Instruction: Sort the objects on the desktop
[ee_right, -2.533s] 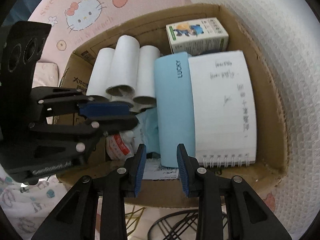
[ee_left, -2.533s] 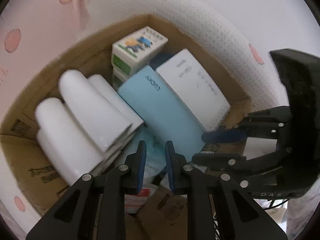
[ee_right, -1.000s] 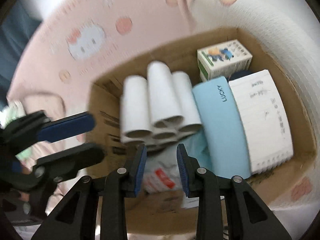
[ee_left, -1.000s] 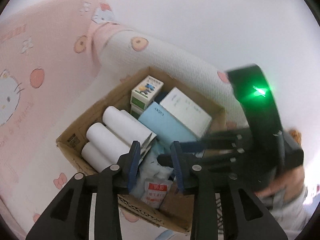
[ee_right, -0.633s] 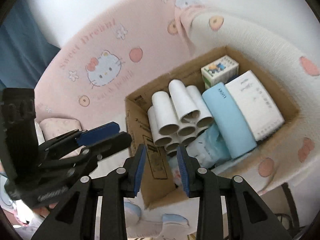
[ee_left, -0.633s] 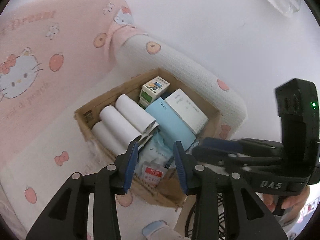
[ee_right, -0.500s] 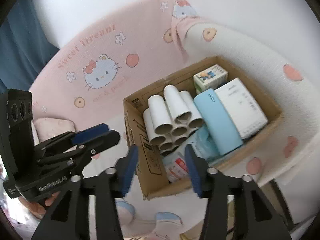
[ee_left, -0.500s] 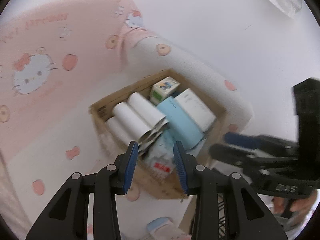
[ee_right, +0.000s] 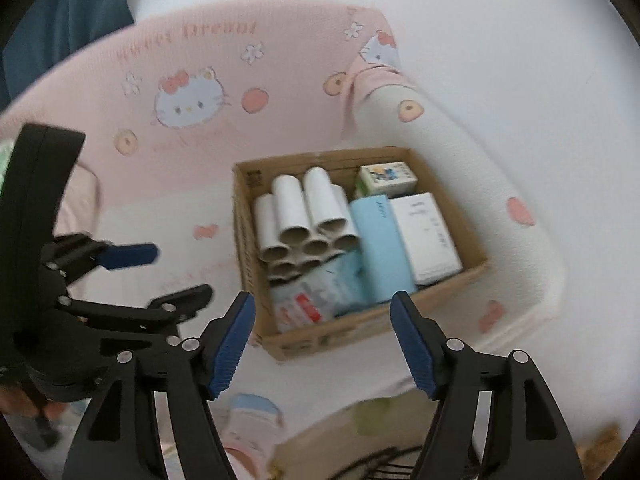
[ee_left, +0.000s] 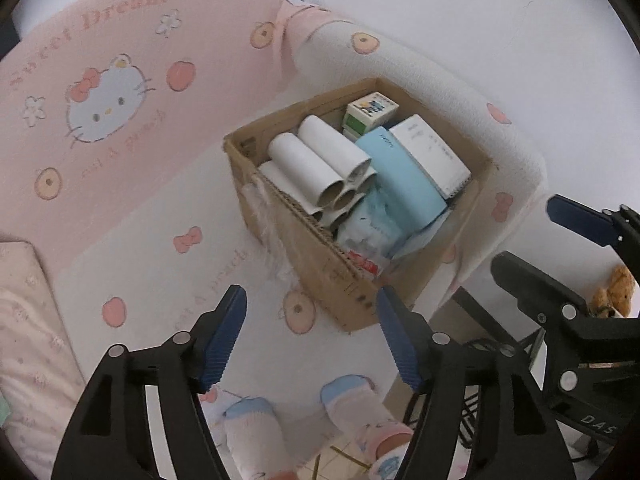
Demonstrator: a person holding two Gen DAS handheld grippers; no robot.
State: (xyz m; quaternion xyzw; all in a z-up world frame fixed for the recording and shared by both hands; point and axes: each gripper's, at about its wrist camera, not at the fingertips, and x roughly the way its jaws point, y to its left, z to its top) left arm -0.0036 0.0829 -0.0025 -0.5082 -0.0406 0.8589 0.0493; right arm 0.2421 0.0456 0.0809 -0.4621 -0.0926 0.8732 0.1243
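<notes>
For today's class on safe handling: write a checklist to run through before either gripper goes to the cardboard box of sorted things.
1. Left gripper jaws open, nothing between them: ok.
2. Right gripper jaws open, nothing between them: ok.
3. Box sits flat on the sofa seat: ok.
4. Tubes, blue book and notebook lie inside the box: ok.
5. Room left in the box: cannot tell.
</notes>
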